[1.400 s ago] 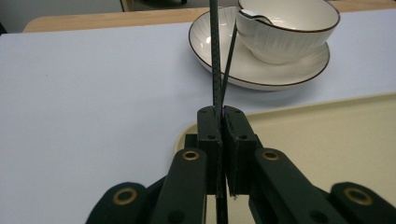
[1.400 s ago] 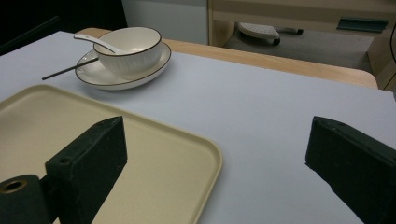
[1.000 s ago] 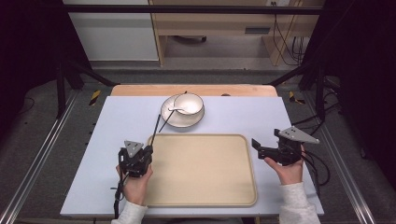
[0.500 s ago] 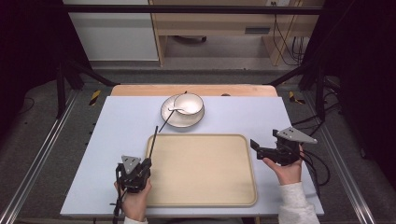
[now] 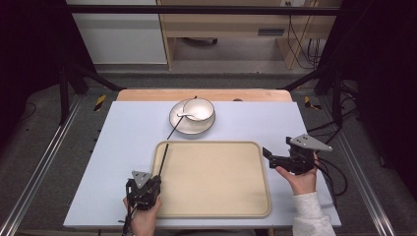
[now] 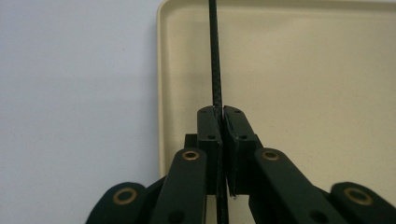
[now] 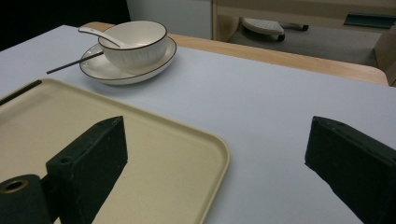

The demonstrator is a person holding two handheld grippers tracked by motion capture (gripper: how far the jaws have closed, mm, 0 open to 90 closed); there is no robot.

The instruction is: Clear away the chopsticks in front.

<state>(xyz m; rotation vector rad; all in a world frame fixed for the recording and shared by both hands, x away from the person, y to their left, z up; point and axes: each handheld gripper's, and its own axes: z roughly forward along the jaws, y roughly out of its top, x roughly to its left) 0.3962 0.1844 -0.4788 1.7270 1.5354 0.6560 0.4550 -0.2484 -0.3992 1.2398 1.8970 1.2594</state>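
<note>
My left gripper (image 5: 156, 181) is near the table's front edge, at the left rim of the beige tray (image 5: 211, 206). It is shut on a thin black chopstick (image 5: 163, 158) that points away along the tray's left rim. In the left gripper view the two jaws (image 6: 222, 112) pinch that chopstick (image 6: 215, 56) over the tray (image 6: 303, 93). My right gripper (image 5: 268, 158) is off the tray's right edge, open with nothing between its jaws (image 7: 219, 154). A second chopstick (image 5: 181, 118) leans on the plate (image 5: 180, 125).
A white bowl (image 5: 199, 108) with a white spoon (image 5: 186, 115) sits on the plate at the back middle of the pale table (image 5: 123, 132). In the right gripper view the bowl (image 7: 135, 42) is far left. A wooden strip (image 5: 147, 95) runs along the table's far edge.
My left gripper has drawn back toward the front edge, pulling the held chopstick away from the plate and along the tray's left rim. The right gripper has stayed put.
</note>
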